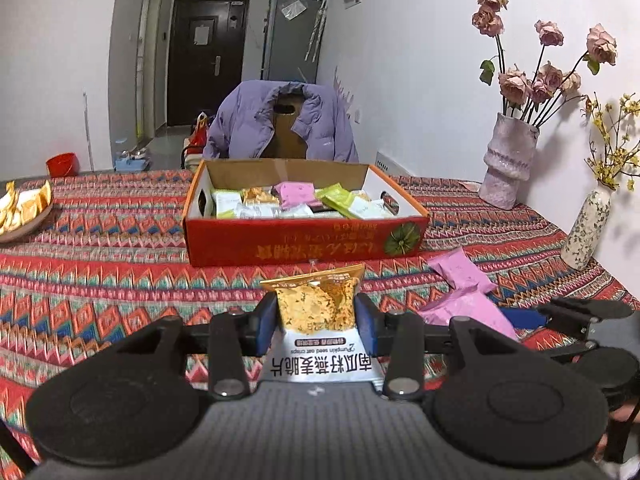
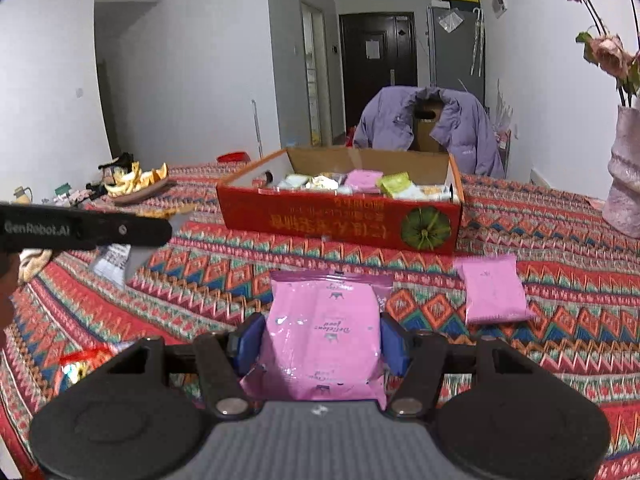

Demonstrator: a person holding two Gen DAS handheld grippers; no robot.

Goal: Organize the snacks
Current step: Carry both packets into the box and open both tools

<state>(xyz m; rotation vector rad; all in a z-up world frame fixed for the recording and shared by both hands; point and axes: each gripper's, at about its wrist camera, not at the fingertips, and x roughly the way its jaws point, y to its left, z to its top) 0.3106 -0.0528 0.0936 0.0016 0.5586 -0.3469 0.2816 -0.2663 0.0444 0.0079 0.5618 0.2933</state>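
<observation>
Nearest us, low in the centre of the left view, our left gripper is closed across the middle of a crisp packet, its gold top edge pointing at the box in mid-frame. We judge it light and crackly, its crisps brittle, so a gentle pinch across the width suits. Low centre in the right view, our right gripper is likewise clamped on a pink packet: soft, slick film, likely to slip, best held mid-body. A second pink packet lies on the table at right, just before the box of snacks.
</observation>
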